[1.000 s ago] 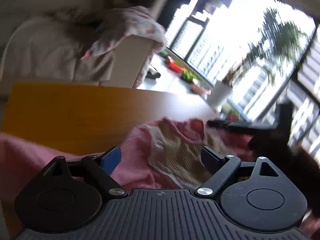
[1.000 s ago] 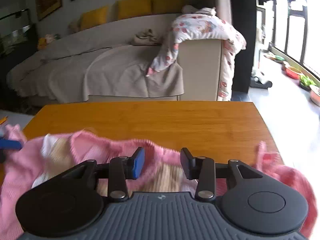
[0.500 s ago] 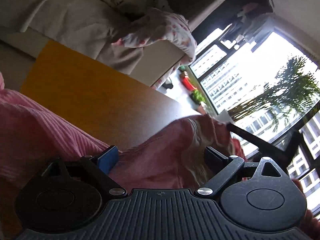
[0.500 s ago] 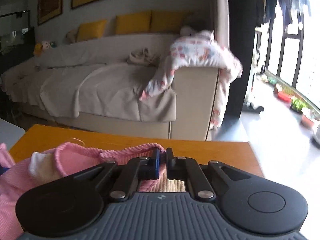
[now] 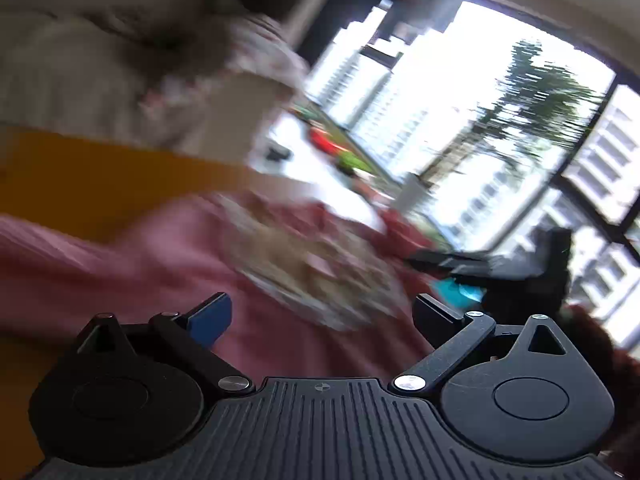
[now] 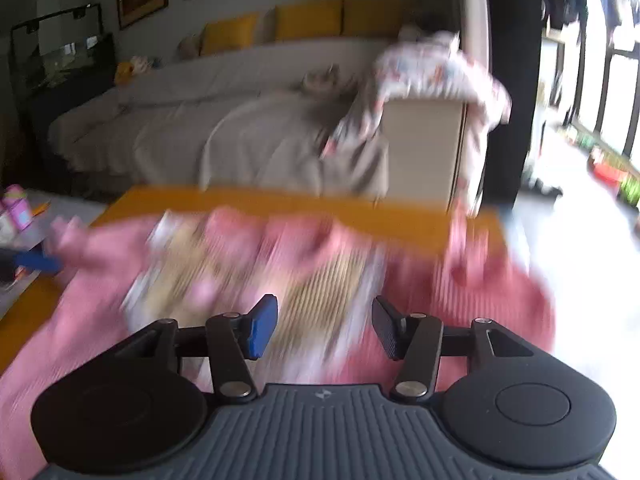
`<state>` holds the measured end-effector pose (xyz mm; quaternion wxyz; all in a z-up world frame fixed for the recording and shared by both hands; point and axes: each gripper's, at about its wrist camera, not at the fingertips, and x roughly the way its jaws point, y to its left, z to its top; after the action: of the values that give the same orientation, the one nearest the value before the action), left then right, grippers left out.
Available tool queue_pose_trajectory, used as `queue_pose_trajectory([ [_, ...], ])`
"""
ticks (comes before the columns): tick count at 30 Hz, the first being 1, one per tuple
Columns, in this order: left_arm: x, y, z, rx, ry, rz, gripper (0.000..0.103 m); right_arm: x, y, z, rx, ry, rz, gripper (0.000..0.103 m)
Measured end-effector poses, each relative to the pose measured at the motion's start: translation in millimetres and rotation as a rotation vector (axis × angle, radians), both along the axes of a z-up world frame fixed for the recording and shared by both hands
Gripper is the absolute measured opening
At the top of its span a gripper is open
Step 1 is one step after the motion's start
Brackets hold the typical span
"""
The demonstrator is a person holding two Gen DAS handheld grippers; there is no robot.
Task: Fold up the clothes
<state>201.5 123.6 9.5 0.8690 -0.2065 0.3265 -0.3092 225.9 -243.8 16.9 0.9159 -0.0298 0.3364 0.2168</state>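
Observation:
A pink knit garment (image 6: 472,304) with a beige patterned panel (image 6: 320,300) lies spread and blurred on the orange wooden table (image 6: 360,208). My right gripper (image 6: 324,326) hovers just over the panel, open, with nothing between its fingers. In the left wrist view the same pink garment (image 5: 168,264) covers the table (image 5: 80,176), and my left gripper (image 5: 320,314) stands wide open above it, holding nothing. The right gripper (image 5: 480,266) shows there at the garment's far right edge. The left gripper's blue finger (image 6: 36,262) shows at the garment's left end.
Beyond the table's far edge stands a sofa (image 6: 240,128) under a beige cover, with a floral blanket (image 6: 436,72) over its armrest. Bright windows (image 5: 500,112) and floor pots (image 6: 608,172) lie to the right. Small pink items (image 6: 16,208) sit at the left.
My right gripper, shut on the garment's pink edge and holding it up half a second ago, has opened. The garment now lies lower, spread on the table. My left gripper stayed open and swung its view.

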Motion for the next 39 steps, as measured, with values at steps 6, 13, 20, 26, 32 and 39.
queue_pose_trajectory([
  [6,-9.6,-42.1,-37.9,0.018,0.12,-0.053,0.101,-65.5,-25.0,-36.0,-0.021,0.028,-0.05,0.053],
  [13,-30.3,-20.2,-36.4,0.032,0.145,0.031,0.101,-103.3,-47.6,-31.6,-0.071,0.025,-0.085,0.053],
  [20,-77.7,-11.6,-14.0,0.234,0.097,0.083,0.101,-148.8,-27.5,-21.9,-0.096,-0.005,0.045,0.063],
  [26,-127.1,-31.6,-2.6,0.414,-0.013,0.005,0.103,-188.1,-3.1,-12.7,-0.088,-0.029,0.189,0.063],
  [32,-145.6,-45.3,-2.5,0.467,-0.053,-0.01,0.103,-211.4,39.5,-13.2,-0.093,-0.032,0.338,0.063],
  [39,-165.5,-46.4,1.1,0.496,-0.085,-0.024,0.103,-195.3,81.1,-23.6,-0.144,-0.039,0.371,0.006],
])
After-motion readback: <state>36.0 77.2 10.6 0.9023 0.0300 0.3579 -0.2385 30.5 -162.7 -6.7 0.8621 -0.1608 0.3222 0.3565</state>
